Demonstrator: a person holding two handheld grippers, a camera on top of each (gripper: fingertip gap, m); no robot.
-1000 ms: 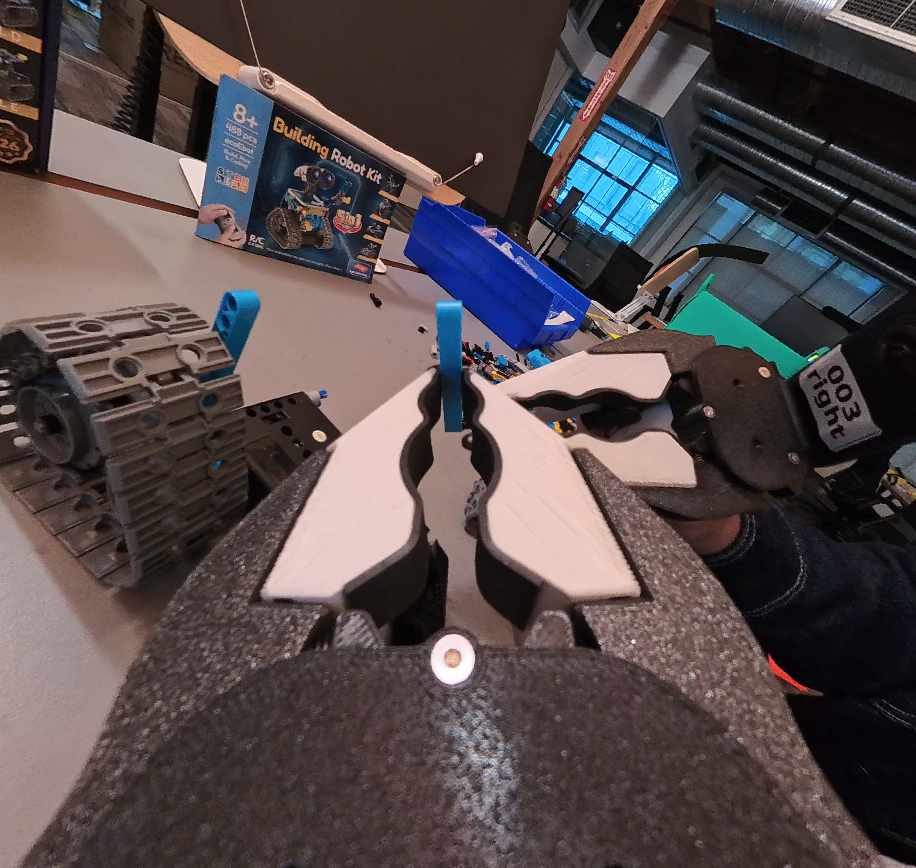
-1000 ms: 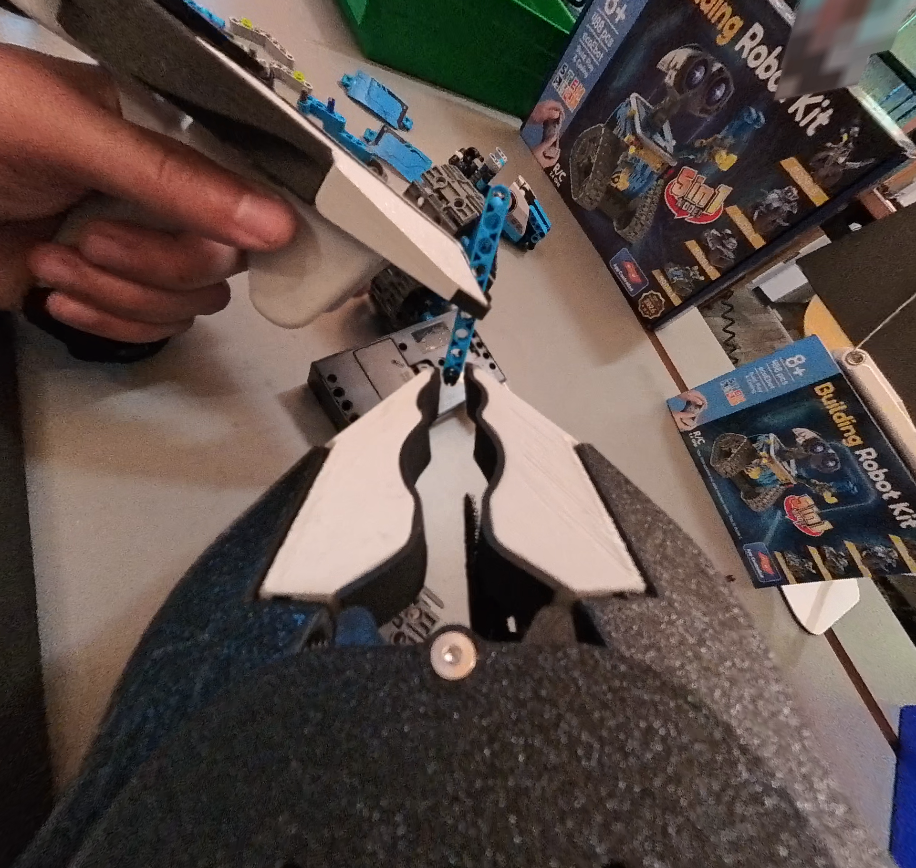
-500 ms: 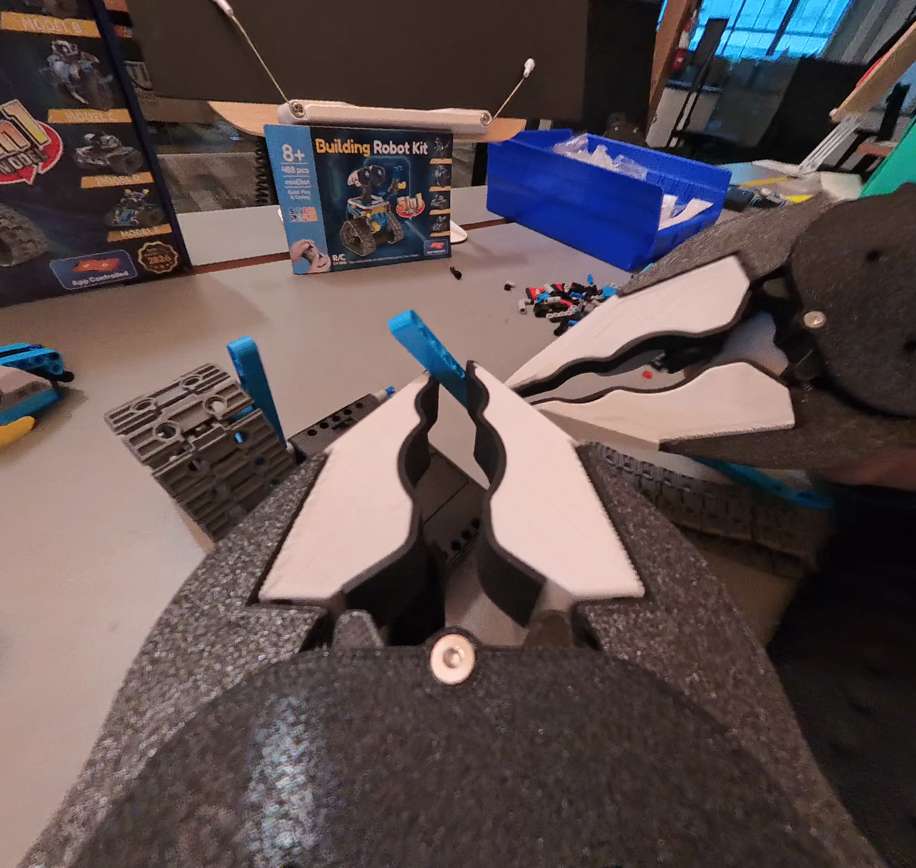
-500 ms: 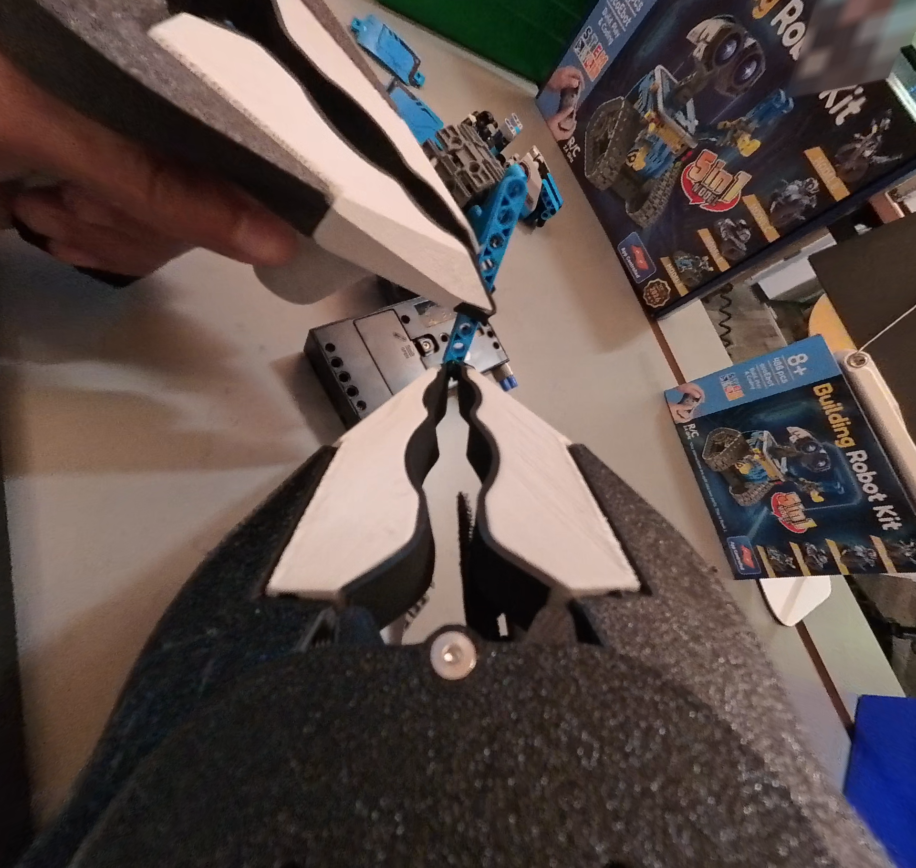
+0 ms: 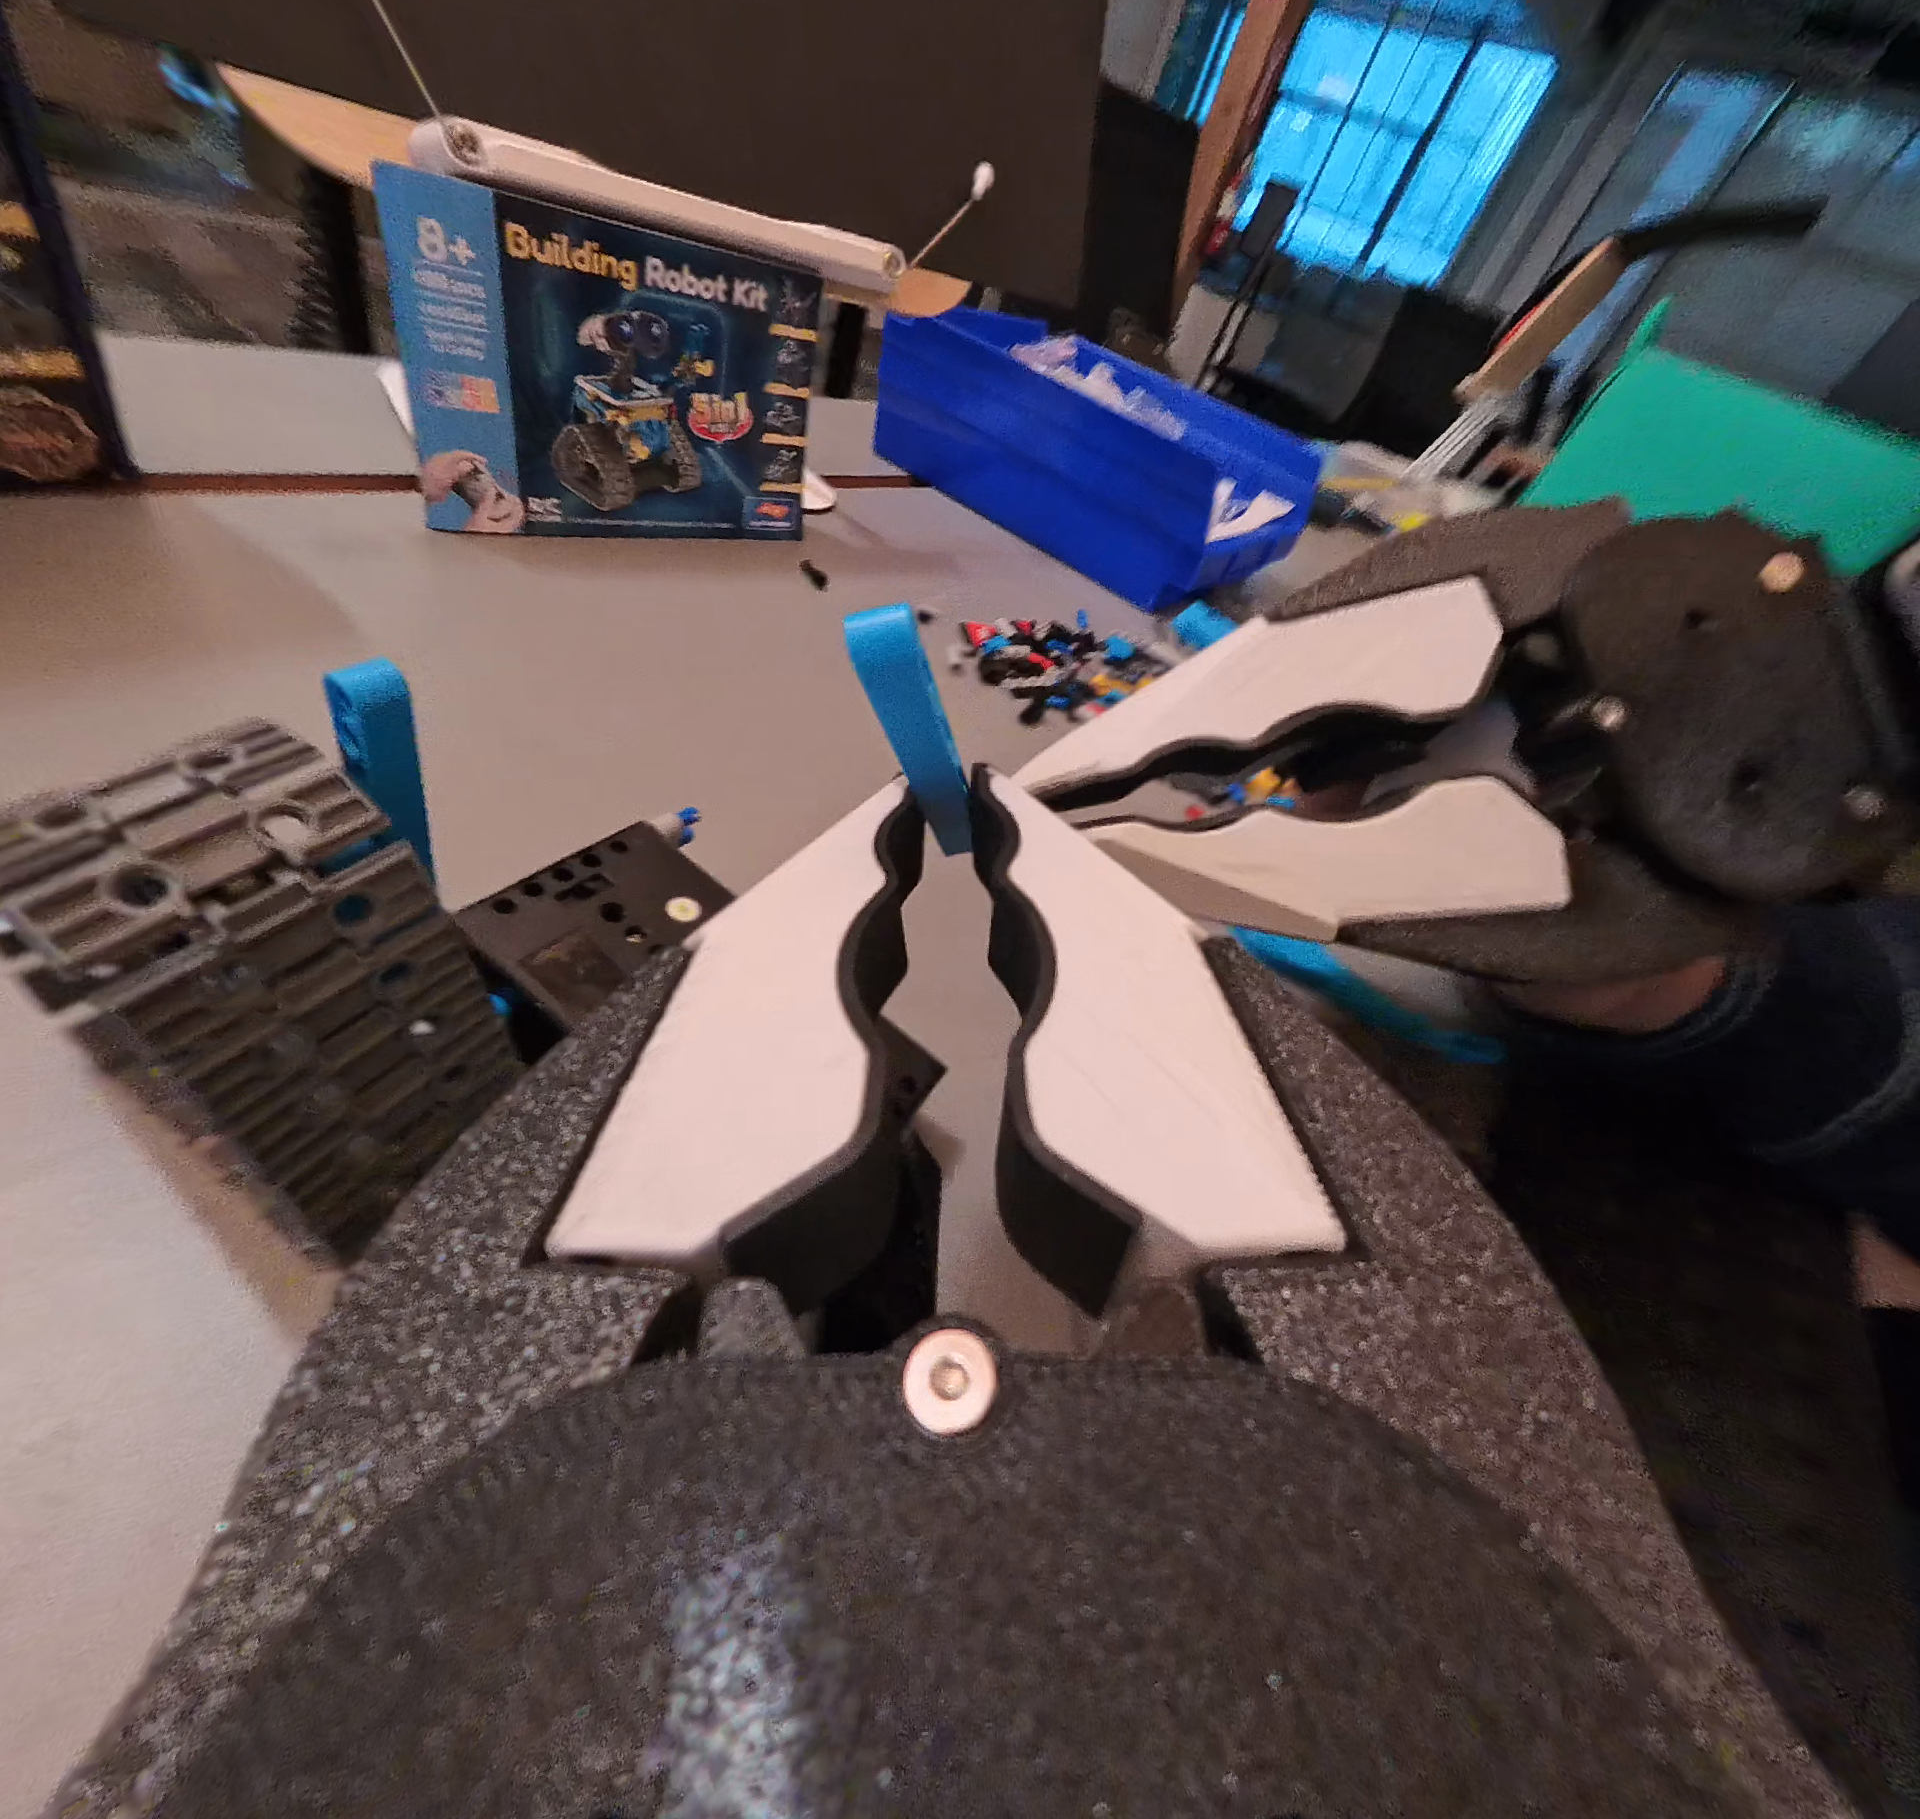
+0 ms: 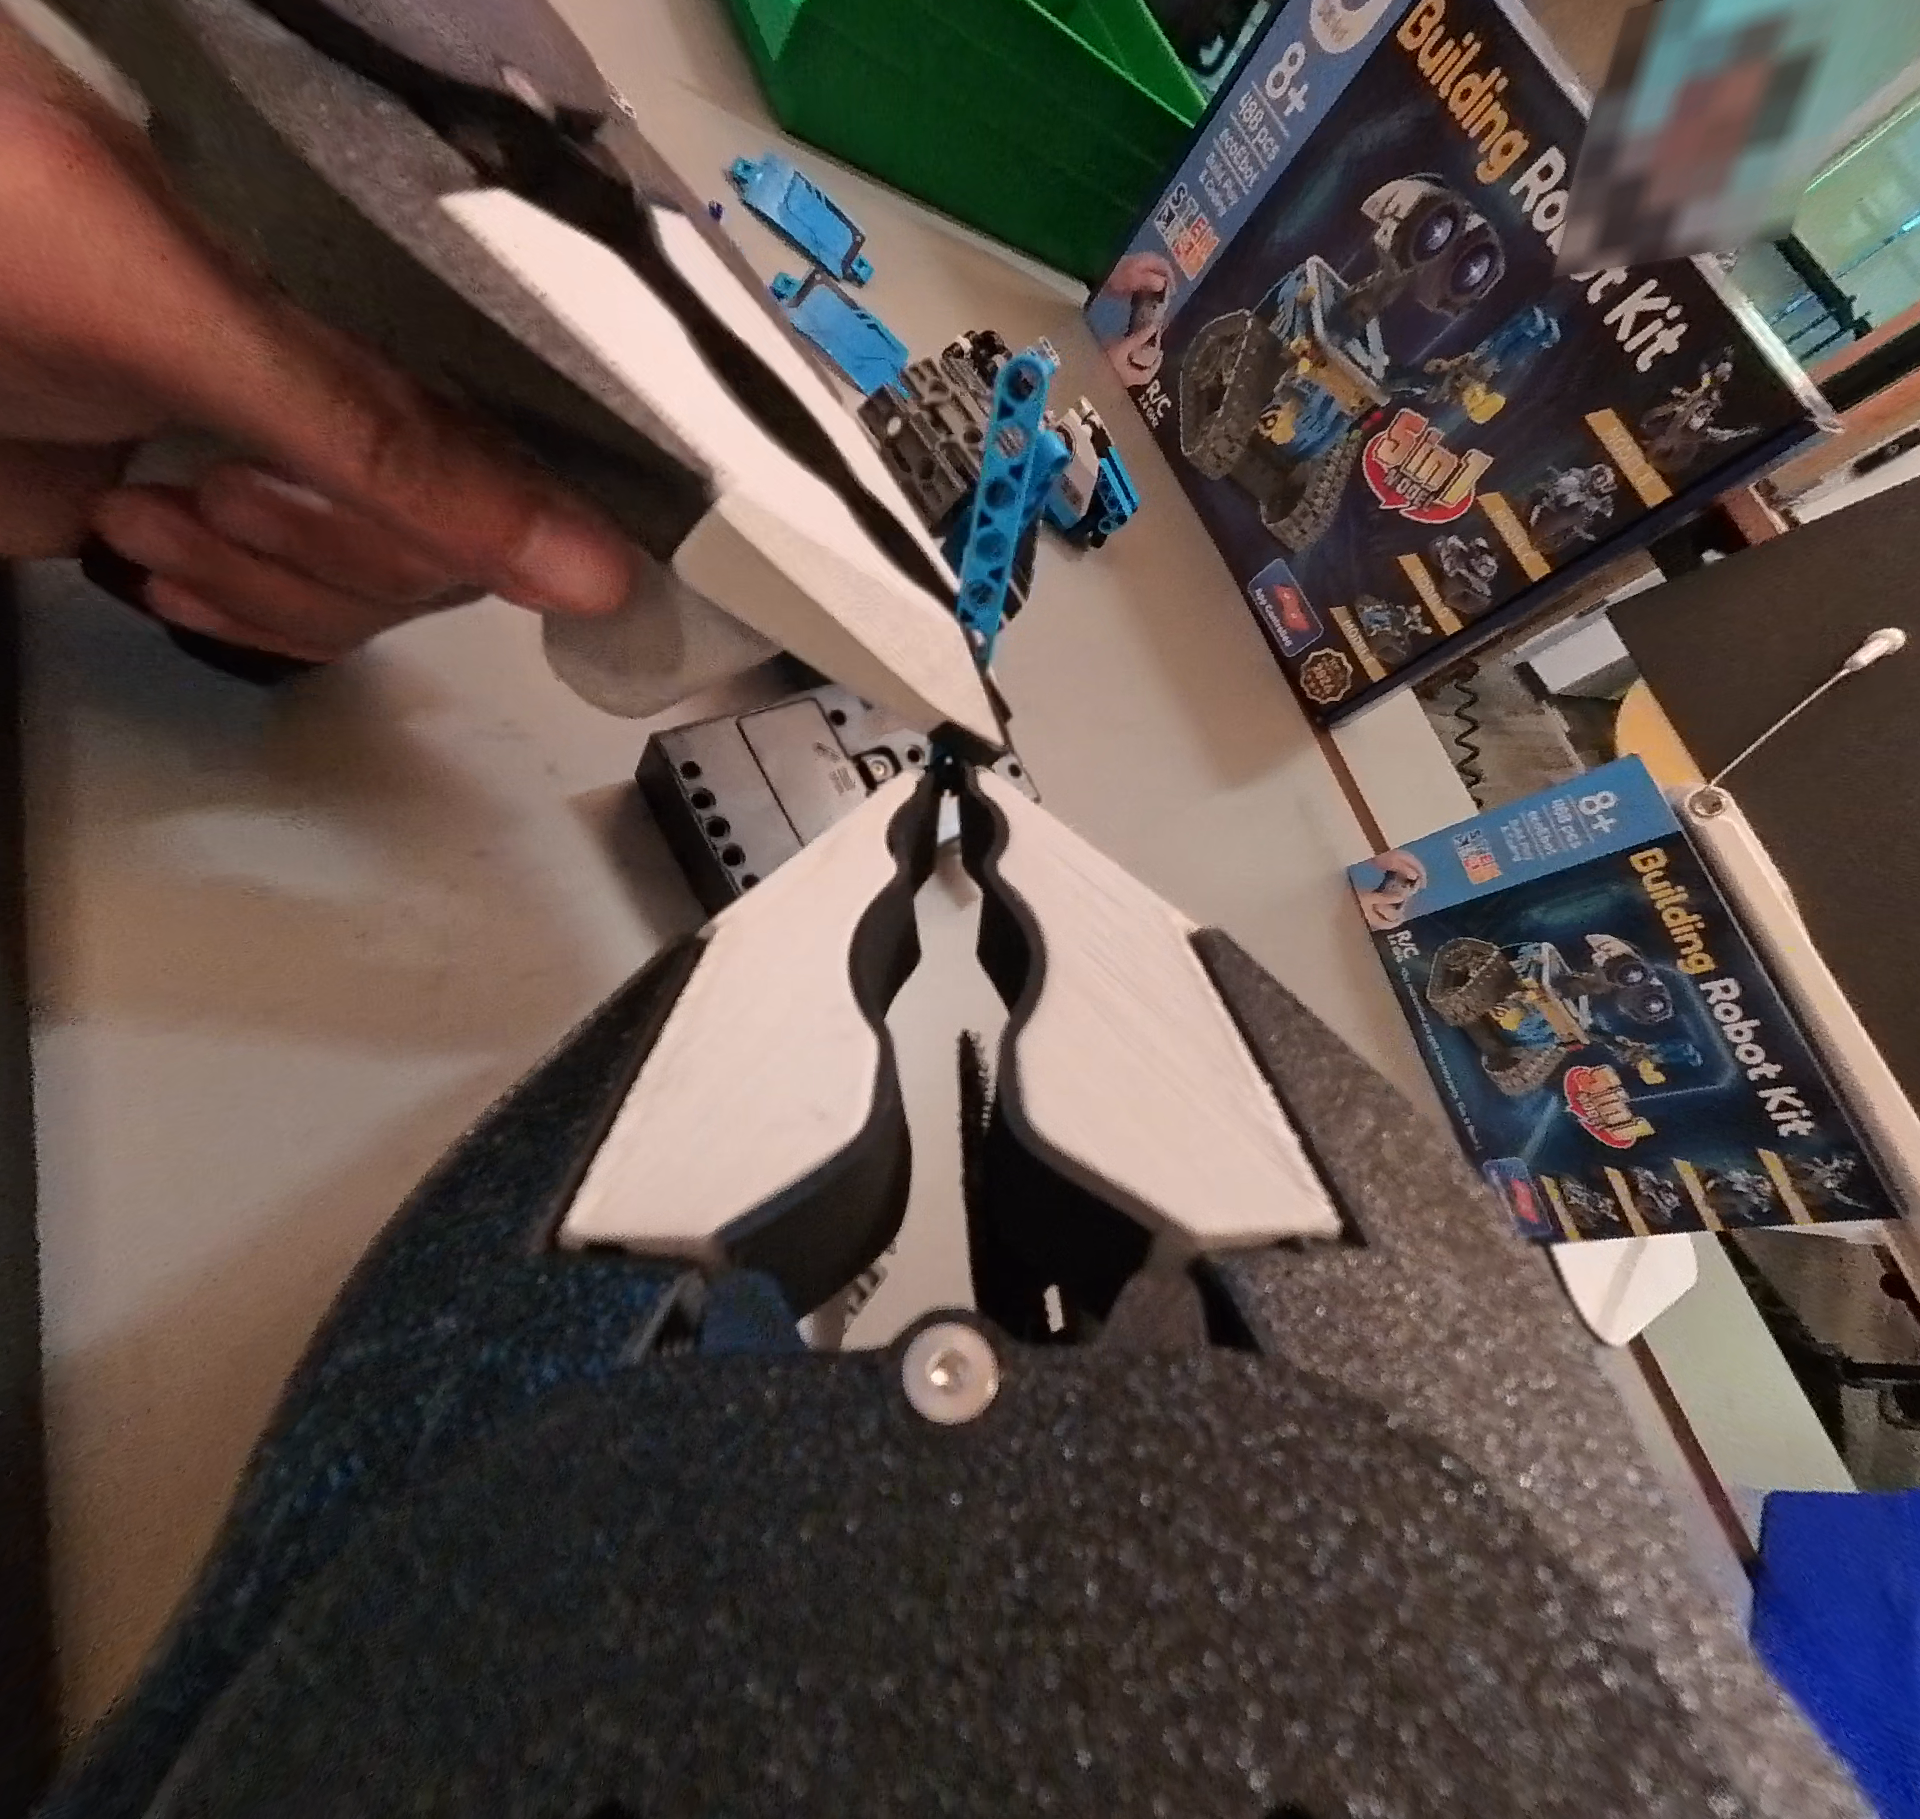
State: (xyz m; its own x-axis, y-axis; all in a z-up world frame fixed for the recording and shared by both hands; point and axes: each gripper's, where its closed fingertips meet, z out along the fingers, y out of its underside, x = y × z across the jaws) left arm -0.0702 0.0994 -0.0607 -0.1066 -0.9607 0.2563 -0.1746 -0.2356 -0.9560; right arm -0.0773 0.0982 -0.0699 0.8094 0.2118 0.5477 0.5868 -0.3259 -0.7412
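Pinching a blue beam (image 5: pixel 906 730), the left gripper's (image 5: pixel 945 813) jaws hide its lower end; right gripper's (image 6: pixel 951 795) jaws pressed together.

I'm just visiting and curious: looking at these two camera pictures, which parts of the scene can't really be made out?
- Right claw tips, right wrist view: the left claw covers them, so any grip is unclear.
- Blue beam, left wrist view: its lower end is hidden between the left claw's fingers.
- Small loose parts, left wrist view: too small and blurred to sort.
- Blue bin, left wrist view: contents blurred.
- Grey track assembly, left wrist view: cut off by the left edge.
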